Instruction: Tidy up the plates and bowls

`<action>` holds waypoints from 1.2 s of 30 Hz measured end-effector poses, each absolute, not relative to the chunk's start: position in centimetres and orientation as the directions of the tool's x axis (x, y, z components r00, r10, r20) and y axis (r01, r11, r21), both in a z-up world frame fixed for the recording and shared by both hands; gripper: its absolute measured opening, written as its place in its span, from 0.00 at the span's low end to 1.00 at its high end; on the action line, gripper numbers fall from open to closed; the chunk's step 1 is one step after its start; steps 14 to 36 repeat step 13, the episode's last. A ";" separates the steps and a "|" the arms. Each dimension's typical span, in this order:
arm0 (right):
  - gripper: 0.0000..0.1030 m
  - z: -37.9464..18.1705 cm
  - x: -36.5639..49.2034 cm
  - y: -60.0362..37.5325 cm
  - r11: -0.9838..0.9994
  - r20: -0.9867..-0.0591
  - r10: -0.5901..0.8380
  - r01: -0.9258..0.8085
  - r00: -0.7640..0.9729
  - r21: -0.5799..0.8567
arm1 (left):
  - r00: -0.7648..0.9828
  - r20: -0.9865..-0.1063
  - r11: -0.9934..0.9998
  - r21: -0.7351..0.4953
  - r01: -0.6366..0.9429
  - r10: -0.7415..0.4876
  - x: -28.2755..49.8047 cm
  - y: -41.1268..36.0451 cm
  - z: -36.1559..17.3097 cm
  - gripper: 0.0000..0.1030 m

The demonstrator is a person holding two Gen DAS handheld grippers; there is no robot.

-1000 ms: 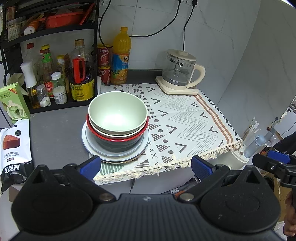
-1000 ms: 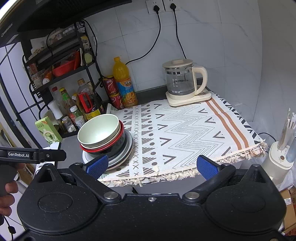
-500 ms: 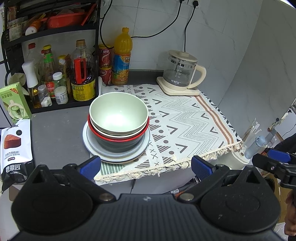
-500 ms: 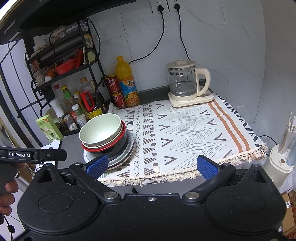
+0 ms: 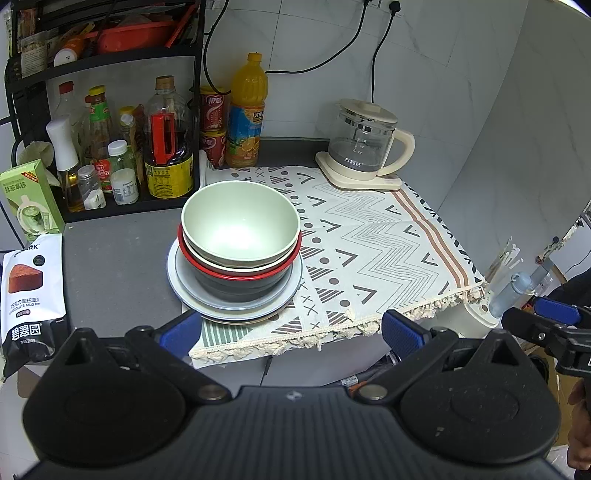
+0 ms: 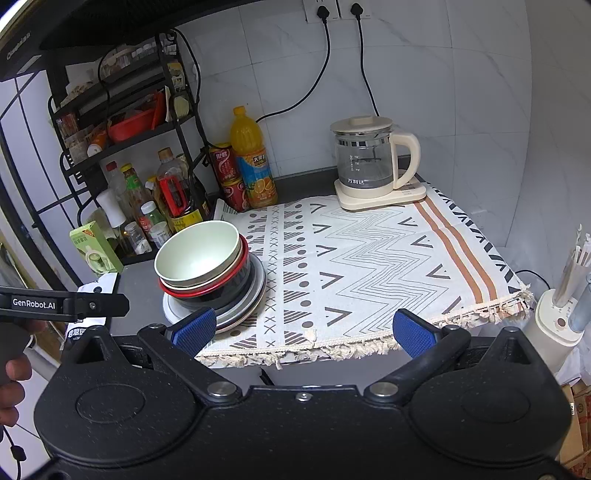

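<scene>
Stack of dishes sits at the near left corner of the patterned cloth (image 5: pixel 369 236), partly overhanging onto the grey counter (image 5: pixel 110 266). Top: pale green bowl (image 5: pixel 240 225), empty. It nests in a cream bowl (image 6: pixel 242 254), that in a red-rimmed dark bowl (image 5: pixel 240 280), all on grey plates (image 5: pixel 236 306), at least two, count unclear.

Glass kettle (image 6: pixel 369 162) on its cream base stands at the far right of the cloth, looks empty. Black rack (image 5: pixel 107 110) far left holds sauce bottles and jars; red basket (image 5: pixel 136 35) on its upper shelf. Orange juice bottle (image 5: pixel 245 114) and two stacked red cans (image 5: pixel 213 125) stand beside the rack.

Left gripper (image 5: pixel 291 332): jaws wide, holding nothing, hovering off the near edge of the counter, short of the stack. Right gripper (image 6: pixel 303 330): jaws wide, empty, also off the near edge, blue pads (image 6: pixel 413 338) touching nothing.

Writing: "GenRobot.AI" on the left gripper as seen from the right wrist view; "CHOCOLATE MUD PIE" on the snack bag (image 5: pixel 31 291) at the left. Kettle and juice labels are Chinese.
</scene>
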State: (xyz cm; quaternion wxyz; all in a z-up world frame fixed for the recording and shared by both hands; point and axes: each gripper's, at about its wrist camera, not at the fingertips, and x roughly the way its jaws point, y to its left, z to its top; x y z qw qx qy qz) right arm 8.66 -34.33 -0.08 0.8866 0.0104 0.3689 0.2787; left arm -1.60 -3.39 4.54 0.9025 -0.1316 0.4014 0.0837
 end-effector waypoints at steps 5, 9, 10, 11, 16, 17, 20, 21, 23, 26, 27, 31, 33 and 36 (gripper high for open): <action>1.00 -0.1 8.8 -34.1 0.844 -0.651 0.503 -0.487 0.569 0.226 | 0.657 -0.752 0.949 -0.171 -0.263 0.046 -1.6 -3.1 4.3 1.00; 1.00 -0.3 8.8 -34.0 0.841 -0.653 0.505 -0.492 0.564 0.225 | 0.657 -0.752 0.949 -0.170 -0.265 0.049 -1.5 -3.0 4.2 0.99; 1.00 -0.4 8.8 -33.9 0.841 -0.654 0.505 -0.492 0.563 0.225 | 0.658 -0.751 0.949 -0.171 -0.264 0.048 -1.4 -3.0 4.2 0.99; 1.00 -0.4 8.9 -33.9 0.841 -0.655 0.504 -0.492 0.563 0.225 | 0.659 -0.750 0.950 -0.169 -0.261 0.047 -1.4 -3.0 4.2 1.00; 1.00 -0.5 9.0 -33.9 0.841 -0.656 0.505 -0.491 0.562 0.227 | 0.655 -0.754 0.950 -0.167 -0.263 0.049 -1.3 -3.1 4.1 1.00; 1.00 -0.5 9.0 -33.9 0.841 -0.656 0.505 -0.491 0.562 0.227 | 0.655 -0.754 0.950 -0.167 -0.263 0.049 -1.3 -3.1 4.1 1.00; 1.00 -0.5 9.0 -33.9 0.841 -0.656 0.505 -0.491 0.562 0.227 | 0.655 -0.754 0.950 -0.167 -0.263 0.049 -1.3 -3.1 4.1 1.00; 1.00 -0.5 9.0 -33.9 0.841 -0.656 0.505 -0.491 0.562 0.227 | 0.655 -0.754 0.950 -0.167 -0.263 0.049 -1.3 -3.1 4.1 1.00; 1.00 -0.5 9.0 -33.9 0.841 -0.656 0.505 -0.491 0.562 0.227 | 0.655 -0.754 0.950 -0.167 -0.263 0.049 -1.3 -3.1 4.1 1.00; 1.00 -0.5 9.0 -33.9 0.841 -0.656 0.505 -0.491 0.562 0.227 | 0.655 -0.754 0.950 -0.167 -0.263 0.049 -1.3 -3.1 4.1 1.00; 1.00 -0.5 9.0 -33.9 0.841 -0.656 0.505 -0.491 0.562 0.227 | 0.655 -0.754 0.950 -0.167 -0.263 0.049 -1.3 -3.1 4.1 1.00; 1.00 -0.5 9.0 -33.9 0.841 -0.656 0.505 -0.491 0.562 0.227 | 0.655 -0.754 0.950 -0.167 -0.263 0.049 -1.3 -3.1 4.1 1.00; 1.00 -0.5 9.0 -33.9 0.841 -0.656 0.505 -0.491 0.562 0.227 | 0.655 -0.754 0.950 -0.167 -0.263 0.049 -1.3 -3.1 4.1 1.00; 1.00 -0.5 9.0 -33.9 0.841 -0.656 0.505 -0.491 0.562 0.227 | 0.655 -0.754 0.950 -0.167 -0.263 0.049 -1.3 -3.1 4.1 1.00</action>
